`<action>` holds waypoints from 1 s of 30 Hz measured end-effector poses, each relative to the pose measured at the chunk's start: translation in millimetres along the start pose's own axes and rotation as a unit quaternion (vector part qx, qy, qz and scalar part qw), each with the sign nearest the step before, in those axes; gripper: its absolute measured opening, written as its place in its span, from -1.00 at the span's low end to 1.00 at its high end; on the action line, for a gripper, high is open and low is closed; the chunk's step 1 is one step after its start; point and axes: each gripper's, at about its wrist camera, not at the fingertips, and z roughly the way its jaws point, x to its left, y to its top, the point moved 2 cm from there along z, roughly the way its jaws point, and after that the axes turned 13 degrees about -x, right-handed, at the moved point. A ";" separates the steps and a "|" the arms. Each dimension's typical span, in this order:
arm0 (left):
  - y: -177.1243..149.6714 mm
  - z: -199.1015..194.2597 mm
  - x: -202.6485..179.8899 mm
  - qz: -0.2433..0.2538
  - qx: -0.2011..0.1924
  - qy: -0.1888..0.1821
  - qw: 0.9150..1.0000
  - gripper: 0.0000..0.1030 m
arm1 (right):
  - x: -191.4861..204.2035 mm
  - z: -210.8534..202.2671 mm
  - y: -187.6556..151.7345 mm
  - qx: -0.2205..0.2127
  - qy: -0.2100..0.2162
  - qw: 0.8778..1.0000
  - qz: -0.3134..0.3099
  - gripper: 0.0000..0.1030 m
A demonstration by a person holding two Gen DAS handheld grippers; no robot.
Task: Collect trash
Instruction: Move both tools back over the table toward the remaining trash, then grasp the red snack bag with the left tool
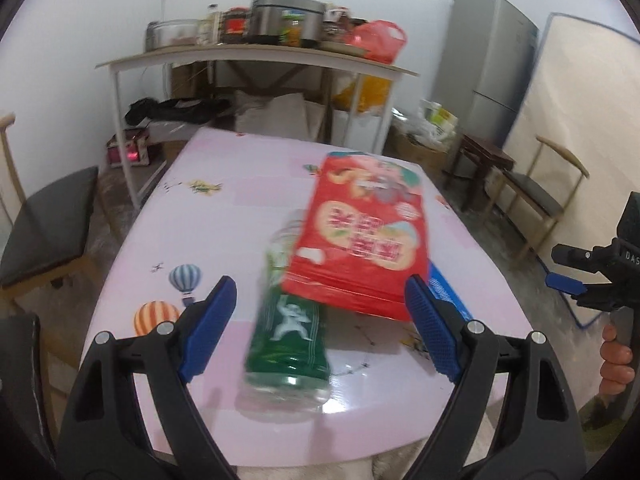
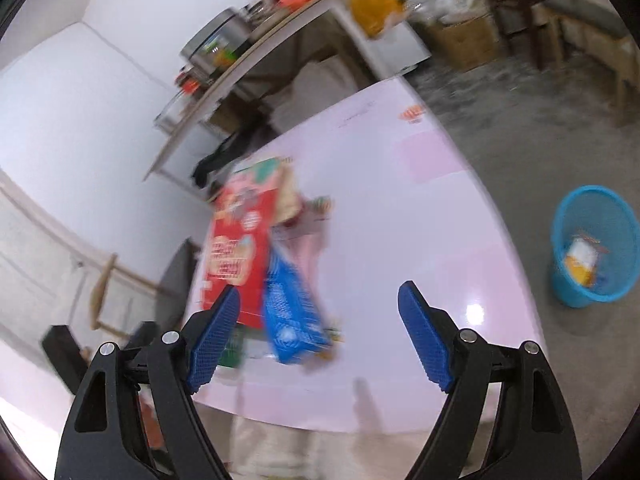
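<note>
Hovering over the near edge of the pink table [image 1: 224, 216]: left gripper [image 1: 320, 320], jaws spread wide, nothing between the pads. Green-label bottle [image 1: 288, 340] lies on its side on the table, base toward the near edge, w/ its image falling between the two blue fingers [image 1: 208, 328] but no contact visible. Red snack bag [image 1: 360, 236] lies across the far end of the bottle, covering the neck area. Blue packet [image 1: 448, 292] peeks out from under the bag's right edge, mostly hidden behind the right finger.

Right gripper [image 2: 320, 332] also wide apart, empty, above the near part of the table [image 2: 400, 200]. Right-wrist view is tilted & motion-blurred. Red bag [image 2: 236, 248] and blue packet [image 2: 290, 312] sit left of centre in it, packet overlapping the bag's near right side; a bit of green shows behind the left finger [image 2: 212, 340].

Blue mesh bin [image 2: 592, 248] stands on the floor to the right of the table, well apart from it; some yellow/white wrappers [image 2: 582, 260] inside. Person's hand [image 1: 616, 360] on the other gripper's handle shows at right edge of left-wrist view.

Far side: a shelf table [image 1: 256, 56] w/ cooker and jars, fridge [image 1: 488, 68] at far right.
</note>
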 end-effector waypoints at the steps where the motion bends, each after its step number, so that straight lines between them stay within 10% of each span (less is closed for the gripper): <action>1: -0.3 0.8 5.3 -0.005 0.000 0.001 1.000 0.59 | 5.0 7.7 2.1 0.005 0.008 1.000 0.001 0.53; 16: 8.3 68.6 25.0 -0.035 0.019 -0.034 0.999 -0.02 | 8.9 141.9 19.5 0.103 0.068 0.989 0.083 0.42; 23: 2.0 94.4 17.2 -0.036 0.048 -0.053 0.997 -0.34 | 8.6 161.1 13.1 0.116 0.089 0.984 0.101 -0.04; 30: -6.4 103.5 13.8 -0.041 0.068 -0.072 0.994 -0.42 | 25.9 144.7 6.9 0.102 0.183 0.974 0.088 -0.09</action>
